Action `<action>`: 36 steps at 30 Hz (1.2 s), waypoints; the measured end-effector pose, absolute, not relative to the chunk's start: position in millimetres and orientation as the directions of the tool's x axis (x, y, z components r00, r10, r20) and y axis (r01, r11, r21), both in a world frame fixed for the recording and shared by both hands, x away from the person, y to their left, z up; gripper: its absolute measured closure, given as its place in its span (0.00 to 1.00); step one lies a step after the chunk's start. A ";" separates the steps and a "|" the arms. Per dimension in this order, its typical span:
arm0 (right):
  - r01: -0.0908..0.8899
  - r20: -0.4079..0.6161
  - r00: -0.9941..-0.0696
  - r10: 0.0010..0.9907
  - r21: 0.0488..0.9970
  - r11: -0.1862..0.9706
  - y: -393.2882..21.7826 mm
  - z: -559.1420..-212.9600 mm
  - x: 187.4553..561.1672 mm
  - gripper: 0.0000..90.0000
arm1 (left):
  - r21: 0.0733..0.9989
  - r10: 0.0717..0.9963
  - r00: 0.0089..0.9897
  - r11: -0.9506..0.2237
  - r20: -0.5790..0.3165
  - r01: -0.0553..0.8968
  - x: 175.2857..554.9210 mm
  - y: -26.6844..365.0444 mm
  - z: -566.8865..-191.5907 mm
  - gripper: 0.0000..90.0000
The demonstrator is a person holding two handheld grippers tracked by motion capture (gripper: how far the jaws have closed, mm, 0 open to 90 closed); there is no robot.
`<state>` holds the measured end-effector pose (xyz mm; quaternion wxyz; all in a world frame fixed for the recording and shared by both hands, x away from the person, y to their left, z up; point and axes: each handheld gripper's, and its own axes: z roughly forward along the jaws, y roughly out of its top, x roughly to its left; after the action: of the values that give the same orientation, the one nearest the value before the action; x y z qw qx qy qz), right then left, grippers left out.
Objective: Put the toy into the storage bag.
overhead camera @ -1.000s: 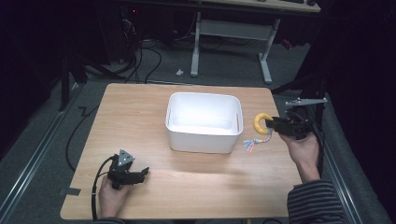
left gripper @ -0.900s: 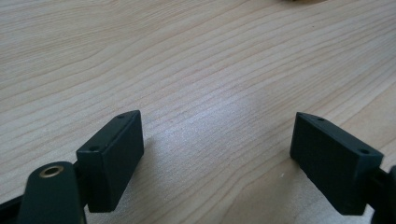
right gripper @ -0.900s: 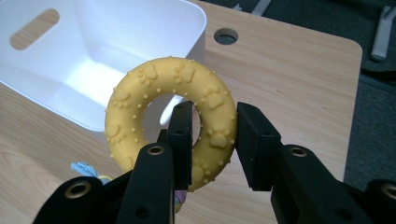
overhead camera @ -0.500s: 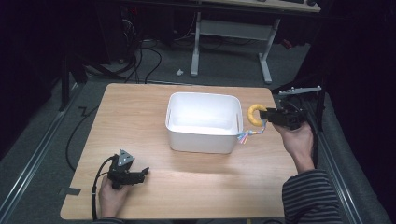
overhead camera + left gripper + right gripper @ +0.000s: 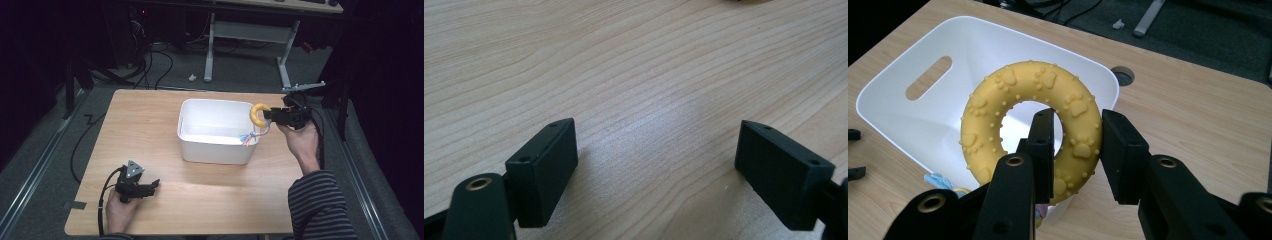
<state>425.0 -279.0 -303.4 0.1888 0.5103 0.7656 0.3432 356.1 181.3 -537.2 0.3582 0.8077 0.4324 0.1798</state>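
High view: right gripper [image 5: 270,115] clenched on yellow ring toy [image 5: 259,114], at white bin's [image 5: 200,145] 3 o'clock rim; drop inside still to come, I judge; left gripper [image 5: 153,184] released, idle.

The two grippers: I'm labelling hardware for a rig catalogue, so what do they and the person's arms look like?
Both are black. The left gripper carries a grey three-cornered plate on top and trails a black cable; its jaws are flat rectangular blocks with small screw holes. The right gripper has brass-ringed holes on its jaw arms and a cable too. The right forearm wears a dark sleeve with thin pale stripes.
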 end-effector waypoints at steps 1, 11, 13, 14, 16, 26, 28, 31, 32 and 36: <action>0.652 0.061 -0.406 0.912 0.719 0.242 -277.3 -303.5 426.0 0.76 | 0.734 0.827 0.561 -0.369 -0.019 0.570 356.1 181.3 -537.2 0.20; 0.663 0.036 -0.398 0.917 0.702 0.260 -257.4 -311.3 437.9 0.76 | 0.734 0.827 0.561 -0.371 -0.017 0.569 355.9 181.1 -537.2 0.20; 0.662 0.034 -0.400 0.916 0.702 0.263 -254.0 -313.7 440.7 0.76 | 0.734 0.827 0.562 -0.371 -0.017 0.569 355.9 181.1 -537.2 0.20; 0.663 0.032 -0.399 0.916 0.701 0.264 -252.3 -315.1 442.2 0.76 | 0.734 0.827 0.562 -0.371 -0.017 0.569 355.9 181.1 -537.2 0.20; 0.666 0.036 -0.399 0.916 0.698 0.262 -248.4 -318.2 445.3 0.76 | 0.734 0.827 0.562 -0.371 -0.017 0.569 355.9 181.1 -537.2 0.20; 0.669 0.023 -0.400 0.916 0.690 0.275 -227.2 -333.6 456.6 0.76 | 0.734 0.827 0.562 -0.371 -0.017 0.569 355.8 181.1 -537.2 0.20; 0.670 0.041 -0.401 0.915 0.694 0.263 -225.0 -337.1 458.5 0.76 | 0.733 0.826 0.563 -0.374 -0.015 0.569 355.8 181.2 -537.2 0.20; 0.676 0.020 -0.404 0.915 0.680 0.284 -220.5 -344.6 459.7 0.76 | 0.733 0.827 0.562 -0.372 -0.016 0.569 355.5 181.0 -537.2 0.20; 0.676 0.017 -0.404 0.914 0.679 0.287 -219.8 -346.8 459.3 0.76 | 0.733 0.827 0.562 -0.372 -0.017 0.569 355.4 181.0 -537.2 0.20; 0.690 0.025 -0.412 0.911 0.662 0.294 -219.0 -357.7 460.1 0.76 | 0.733 0.827 0.562 -0.372 -0.017 0.569 355.5 181.0 -537.2 0.20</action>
<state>460.1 -219.0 -357.7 0.1822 0.5107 0.7835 0.3035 355.5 181.0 -537.2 0.3571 0.8084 0.4318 0.1804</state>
